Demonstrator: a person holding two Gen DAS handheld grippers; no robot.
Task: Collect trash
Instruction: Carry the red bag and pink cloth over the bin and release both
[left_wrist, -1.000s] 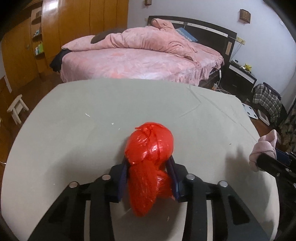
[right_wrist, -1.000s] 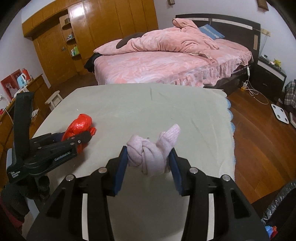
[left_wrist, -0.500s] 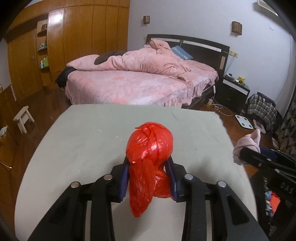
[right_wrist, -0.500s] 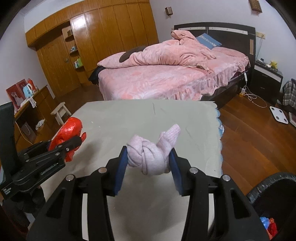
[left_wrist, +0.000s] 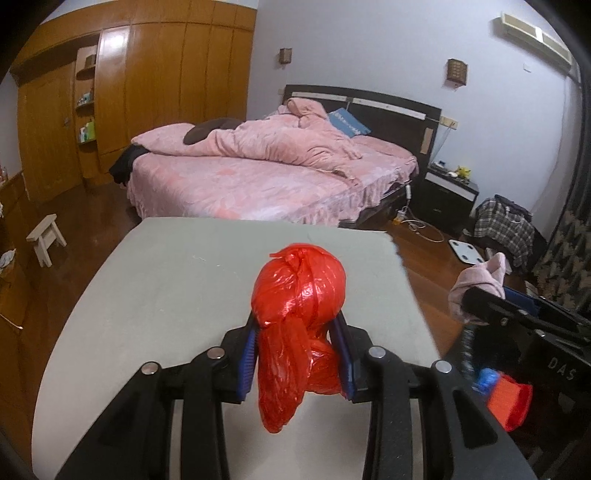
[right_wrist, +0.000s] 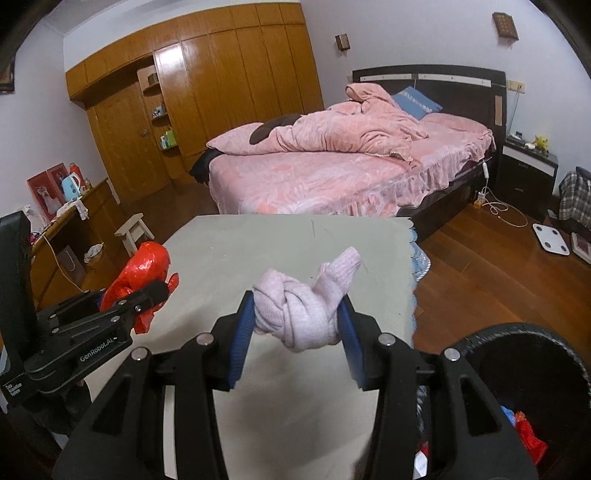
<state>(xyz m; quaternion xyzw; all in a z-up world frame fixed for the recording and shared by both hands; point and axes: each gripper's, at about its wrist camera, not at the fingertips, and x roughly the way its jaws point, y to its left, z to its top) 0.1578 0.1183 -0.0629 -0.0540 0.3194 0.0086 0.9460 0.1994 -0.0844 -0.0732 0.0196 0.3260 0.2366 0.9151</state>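
My left gripper (left_wrist: 297, 354) is shut on a knotted red plastic bag (left_wrist: 297, 306) and holds it above the grey table (left_wrist: 177, 280); the bag also shows at the left of the right wrist view (right_wrist: 146, 273). My right gripper (right_wrist: 295, 332) is shut on a knotted pink sock (right_wrist: 303, 314), held over the table's right part; the sock also shows at the right of the left wrist view (left_wrist: 476, 280). A black trash bin (right_wrist: 528, 354) stands at the lower right, beside the table, with red and blue scraps inside.
A pink bed (left_wrist: 258, 177) stands beyond the table. A small white stool (left_wrist: 46, 238) is on the wood floor at left. A nightstand (left_wrist: 448, 192), a white scale (left_wrist: 465, 251) and a plaid bag (left_wrist: 506, 229) are at right. Wooden wardrobes (right_wrist: 221, 92) line the back wall.
Both grippers have risen and drawn back from the table, each still holding its item. The trash bin has come into view at the lower right of both views.
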